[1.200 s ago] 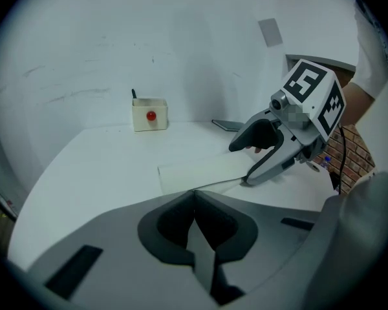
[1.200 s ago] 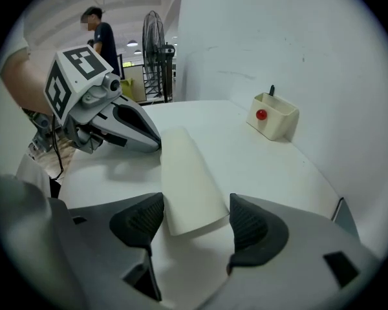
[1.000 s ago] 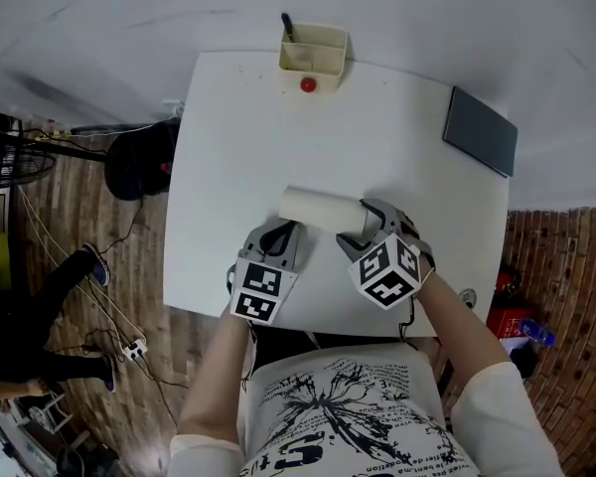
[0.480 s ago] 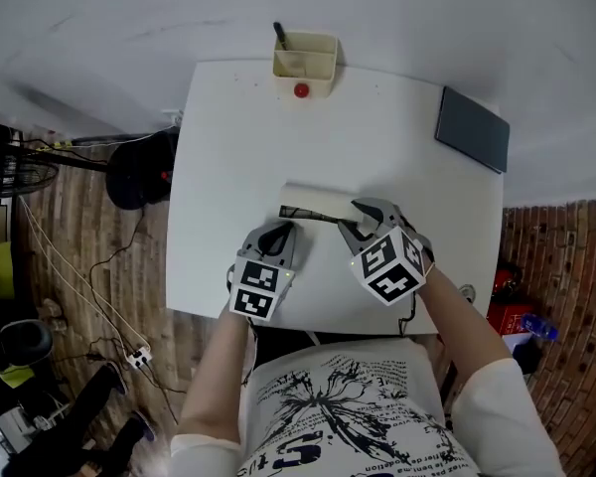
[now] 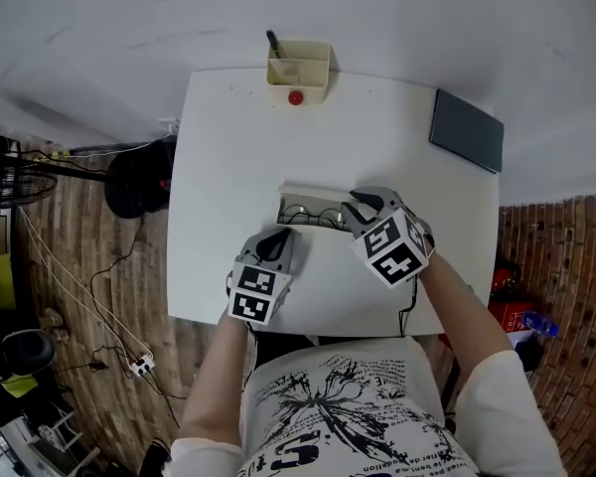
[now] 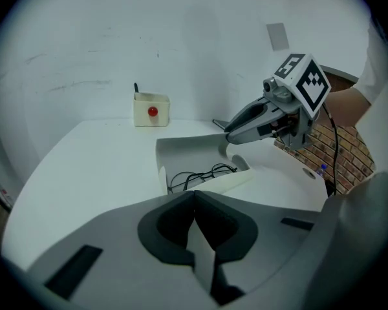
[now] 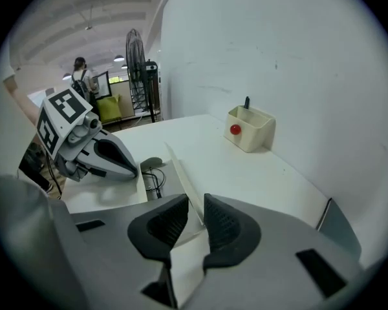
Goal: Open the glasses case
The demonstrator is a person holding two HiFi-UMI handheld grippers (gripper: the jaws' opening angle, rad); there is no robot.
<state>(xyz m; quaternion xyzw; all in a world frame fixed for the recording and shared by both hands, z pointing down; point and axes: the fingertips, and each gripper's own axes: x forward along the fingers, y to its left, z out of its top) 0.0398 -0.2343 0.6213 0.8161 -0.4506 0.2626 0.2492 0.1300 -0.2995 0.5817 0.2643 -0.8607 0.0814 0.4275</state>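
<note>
The white glasses case (image 5: 300, 200) lies open near the table's middle, with dark glasses (image 5: 313, 214) showing inside. My left gripper (image 5: 278, 238) is shut on the case's near front flap (image 6: 199, 247) and holds the base down. My right gripper (image 5: 356, 207) has just been closing its jaws. The thin raised lid (image 7: 184, 176) runs between them, and they grip its right end. From the left gripper view, the lid (image 6: 187, 148) stands up behind the glasses (image 6: 204, 175), and the right gripper (image 6: 223, 131) pinches it at the edge.
A cream pen holder (image 5: 298, 66) with a dark pen and a red ball (image 5: 295, 97) stands at the table's far edge. A dark notebook (image 5: 466, 130) lies at the far right corner. Brick floor, cables and a black stool (image 5: 137, 172) are to the left.
The case went from shut to open. My right gripper rose and moved back with the lid, uncovering the glasses. The left gripper stayed put.
</note>
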